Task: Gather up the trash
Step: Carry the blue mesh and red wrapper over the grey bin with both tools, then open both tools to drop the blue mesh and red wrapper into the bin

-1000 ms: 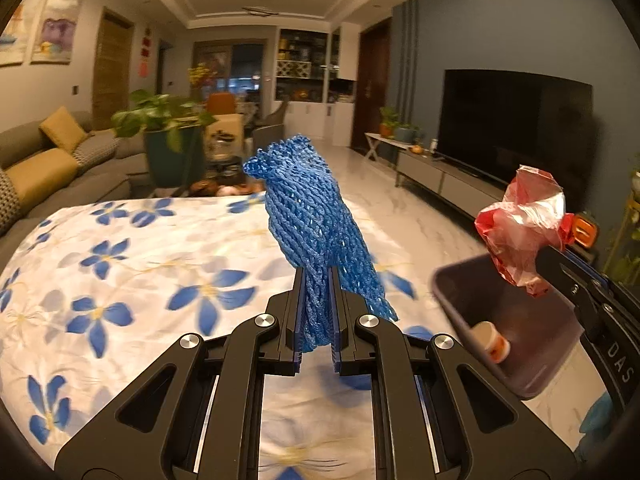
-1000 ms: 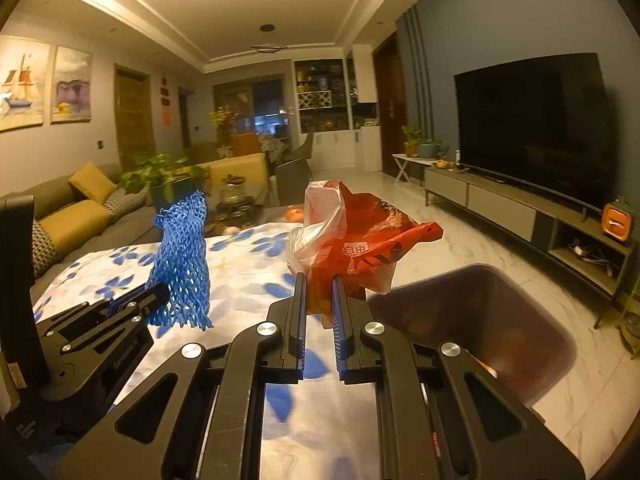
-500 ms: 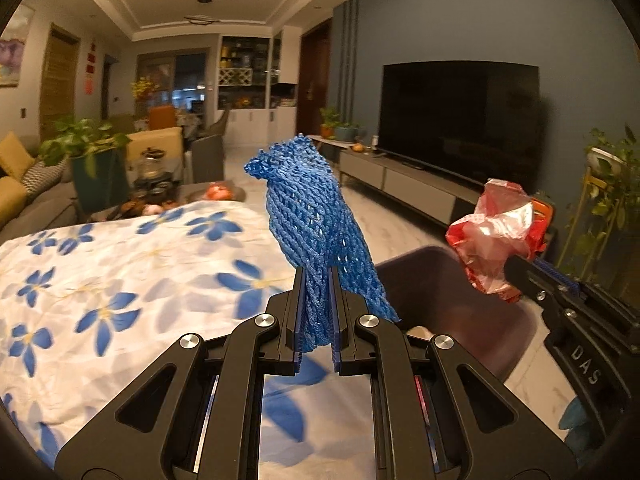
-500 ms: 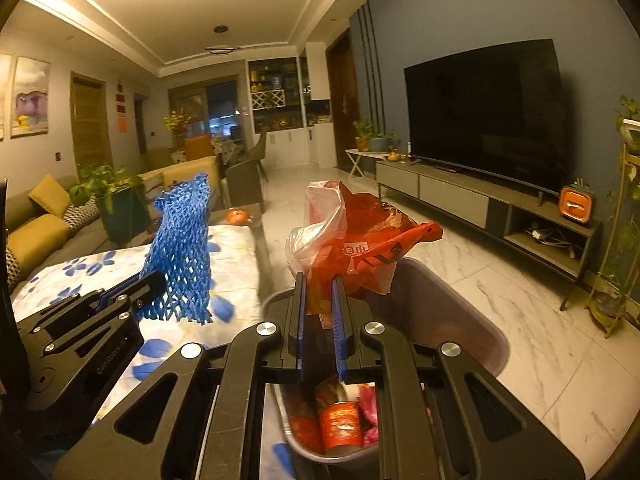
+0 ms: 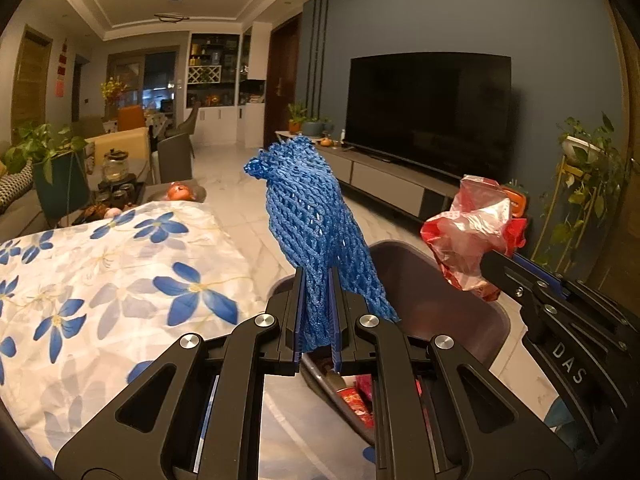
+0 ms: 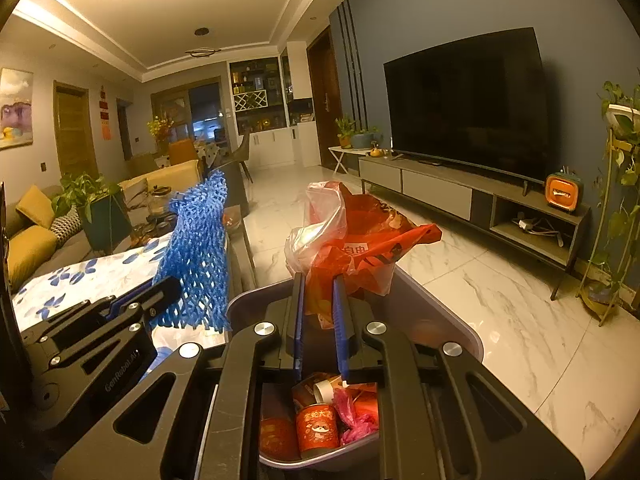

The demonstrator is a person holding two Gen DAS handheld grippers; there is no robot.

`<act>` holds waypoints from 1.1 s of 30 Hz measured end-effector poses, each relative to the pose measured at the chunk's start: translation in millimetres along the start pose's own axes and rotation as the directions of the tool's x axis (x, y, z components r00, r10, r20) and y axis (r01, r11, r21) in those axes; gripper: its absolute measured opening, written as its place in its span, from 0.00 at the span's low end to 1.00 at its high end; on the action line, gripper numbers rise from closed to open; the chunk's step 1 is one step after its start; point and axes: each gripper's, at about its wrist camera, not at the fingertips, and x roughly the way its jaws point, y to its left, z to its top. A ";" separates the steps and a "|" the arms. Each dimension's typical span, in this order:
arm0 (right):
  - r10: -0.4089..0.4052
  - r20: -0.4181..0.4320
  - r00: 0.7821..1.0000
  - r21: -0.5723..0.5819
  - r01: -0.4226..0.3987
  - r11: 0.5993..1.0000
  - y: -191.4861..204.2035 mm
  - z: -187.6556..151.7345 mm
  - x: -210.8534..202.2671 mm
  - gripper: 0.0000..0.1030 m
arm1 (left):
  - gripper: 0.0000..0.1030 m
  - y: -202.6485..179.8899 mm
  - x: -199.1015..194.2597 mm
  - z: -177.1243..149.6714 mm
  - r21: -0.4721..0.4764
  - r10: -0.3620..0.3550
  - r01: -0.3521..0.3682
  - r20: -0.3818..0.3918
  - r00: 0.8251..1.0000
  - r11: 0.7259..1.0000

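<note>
Left gripper [image 5: 316, 316] pinching a blue foam net [image 5: 316, 220], held up over the near rim of the dark trash bin [image 6: 448, 320], right beside the flower-print desk cover [image 5: 100, 272]. Right gripper [image 6: 320, 320] clamped on a crumpled red and clear plastic bag [image 6: 352, 248], up above the bin's open mouth. Already sitting in the bin: a red can [image 6: 318, 428] and some pink and red wrappers [image 6: 356, 412].

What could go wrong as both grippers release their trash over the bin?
The blue net in the left gripper hangs near the bin's rim beside the table, so it may fall outside. The light plastic bag in the right gripper could cling to the fingers or drift off target.
</note>
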 end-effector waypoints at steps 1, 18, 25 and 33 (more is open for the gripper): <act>0.000 0.000 1.000 0.003 0.000 1.000 -0.7 0.2 0.7 0.14 | 0.10 -0.5 0.8 -0.5 0.001 -0.007 0.007 0.000 1.000 1.000; -0.018 0.004 1.000 0.052 0.018 0.998 -13.7 0.5 1.3 0.29 | 0.41 -3.7 15.1 -7.0 0.017 -0.092 0.092 -0.008 0.996 0.996; -0.034 0.010 0.999 0.060 0.033 0.998 -11.5 -1.2 -8.0 0.53 | 0.71 8.7 -1.1 -11.6 0.000 -0.052 0.052 0.019 0.998 0.999; -0.065 0.011 0.998 0.019 0.065 0.998 5.0 -9.6 -21.9 0.77 | 0.92 34.8 -41.1 -15.9 -0.016 0.072 -0.071 0.070 0.995 0.997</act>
